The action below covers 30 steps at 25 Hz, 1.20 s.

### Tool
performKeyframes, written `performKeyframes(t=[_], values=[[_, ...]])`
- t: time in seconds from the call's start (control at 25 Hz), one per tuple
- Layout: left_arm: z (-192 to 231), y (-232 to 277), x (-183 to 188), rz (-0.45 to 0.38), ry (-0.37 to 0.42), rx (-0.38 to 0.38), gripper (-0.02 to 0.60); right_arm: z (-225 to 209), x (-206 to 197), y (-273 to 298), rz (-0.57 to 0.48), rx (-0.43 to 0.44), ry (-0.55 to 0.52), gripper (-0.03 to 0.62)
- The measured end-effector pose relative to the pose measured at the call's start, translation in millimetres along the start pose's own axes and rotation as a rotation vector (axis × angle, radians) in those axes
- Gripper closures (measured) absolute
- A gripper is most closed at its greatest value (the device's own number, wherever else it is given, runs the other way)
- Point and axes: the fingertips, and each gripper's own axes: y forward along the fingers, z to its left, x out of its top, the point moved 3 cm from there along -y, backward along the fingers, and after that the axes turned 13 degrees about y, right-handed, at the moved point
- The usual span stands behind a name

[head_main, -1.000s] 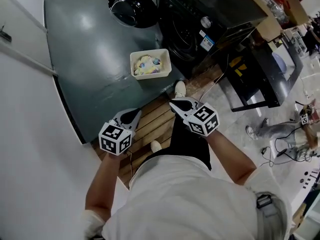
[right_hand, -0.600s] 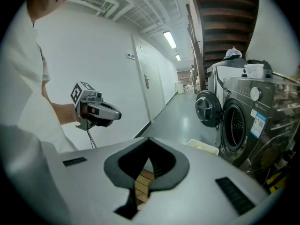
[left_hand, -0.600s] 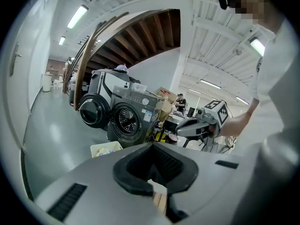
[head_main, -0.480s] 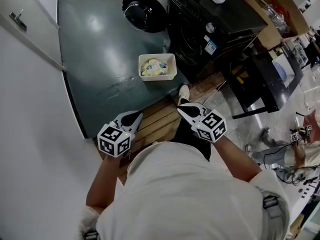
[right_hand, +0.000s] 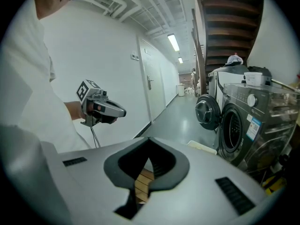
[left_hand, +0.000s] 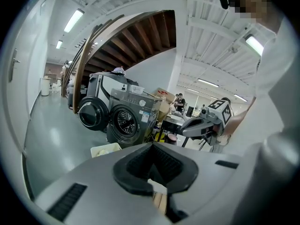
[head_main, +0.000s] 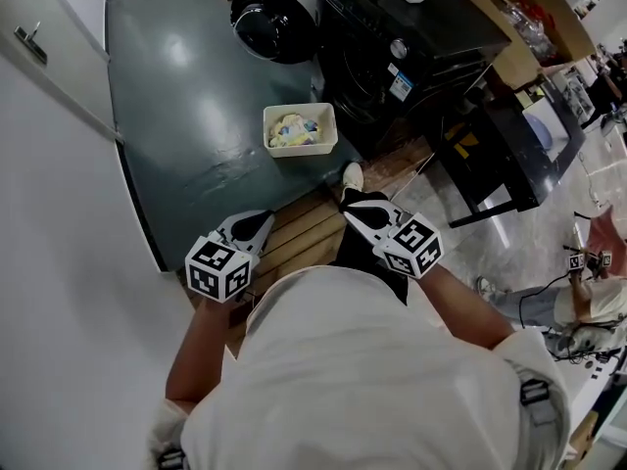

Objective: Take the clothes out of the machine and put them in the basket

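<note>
Grey-green glossy floor (head_main: 186,96), wooden slats (head_main: 304,231), white wall (head_main: 69,292), black machine (head_main: 392,27), basket (head_main: 302,151)

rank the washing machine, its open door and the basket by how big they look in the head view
1. washing machine, clearly largest
2. open door
3. basket, only a little smaller than the door here

White short-sleeved shirt (head_main: 372,380), black legwear (head_main: 364,258) — white shoe (head_main: 353,176)

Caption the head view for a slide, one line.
Left gripper and right gripper, both shut and empty, over wooden slats, facing the basket of clothes before the open washing machine.
</note>
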Motion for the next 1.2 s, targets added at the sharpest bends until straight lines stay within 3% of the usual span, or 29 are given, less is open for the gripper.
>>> performKeyframes(t=[1.2], values=[[2, -5, -16, 0.021, -0.019, 0.005, 0.583, 10, 4, 3, -0.017, -0.017, -0.027, 0.589]])
